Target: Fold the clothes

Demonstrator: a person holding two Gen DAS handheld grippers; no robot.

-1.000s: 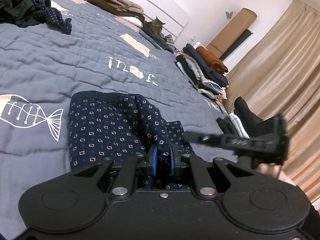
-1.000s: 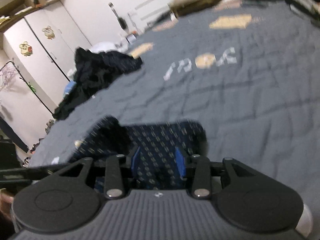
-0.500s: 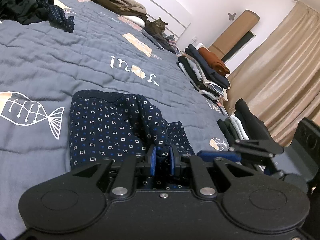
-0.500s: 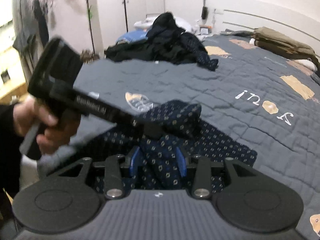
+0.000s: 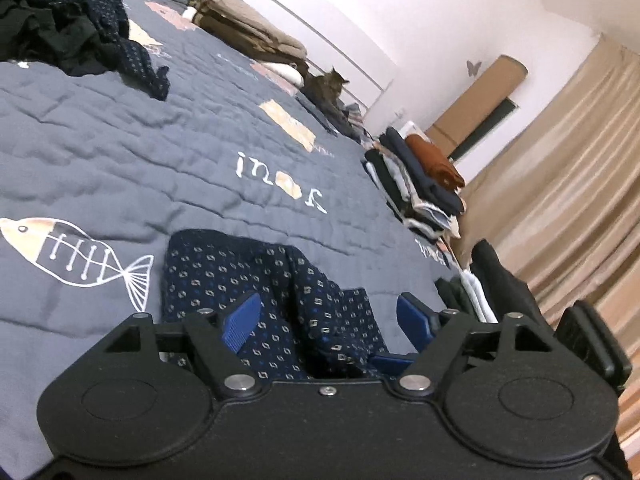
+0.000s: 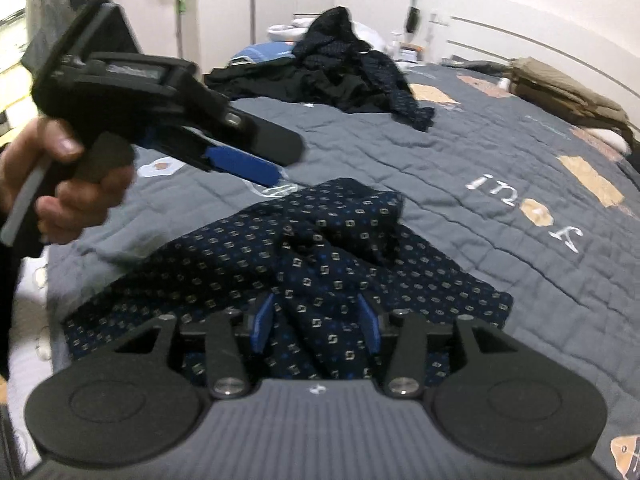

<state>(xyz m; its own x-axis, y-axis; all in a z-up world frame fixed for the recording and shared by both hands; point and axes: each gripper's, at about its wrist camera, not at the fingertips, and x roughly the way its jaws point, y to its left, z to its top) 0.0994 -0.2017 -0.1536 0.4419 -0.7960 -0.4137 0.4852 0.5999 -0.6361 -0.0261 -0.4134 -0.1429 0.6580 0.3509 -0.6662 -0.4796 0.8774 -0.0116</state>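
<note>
Where the grey quilted bedspread (image 5: 120, 152) dips into soft stitched ridges, one navy garment (image 5: 248, 280) with a small square print lies rumpled near the bed's front edge, thin woven fabric bunched into a raised fold down its middle. The left hand-held gripper (image 5: 332, 316) has its two blue ribbed pads spread wide apart, clamping nothing, the raised fold lying between them; seen from the right wrist view it sits lifted above the garment, gripped by a bare hand (image 6: 60, 192). The right hand-held gripper (image 6: 316, 320) has its blue pads partly closed with a ridge of the same garment (image 6: 320, 248) bunched between them; whether they pinch it tight I cannot tell. The bedspread carries one white fish-skeleton print (image 5: 76, 256) and white lettering (image 5: 280, 184). One loose heap of dark clothes (image 5: 68, 28) sits at the far left, one folded tan bundle (image 5: 248, 36) by the headboard, and one tabby cat (image 5: 326, 88) next to it. Two stacks of folded clothes line the right edge, the far one (image 5: 420, 176) topped with a rust piece, the near one (image 5: 492, 288) mostly black. Beige pleated curtains (image 5: 568, 184) hang behind.
</note>
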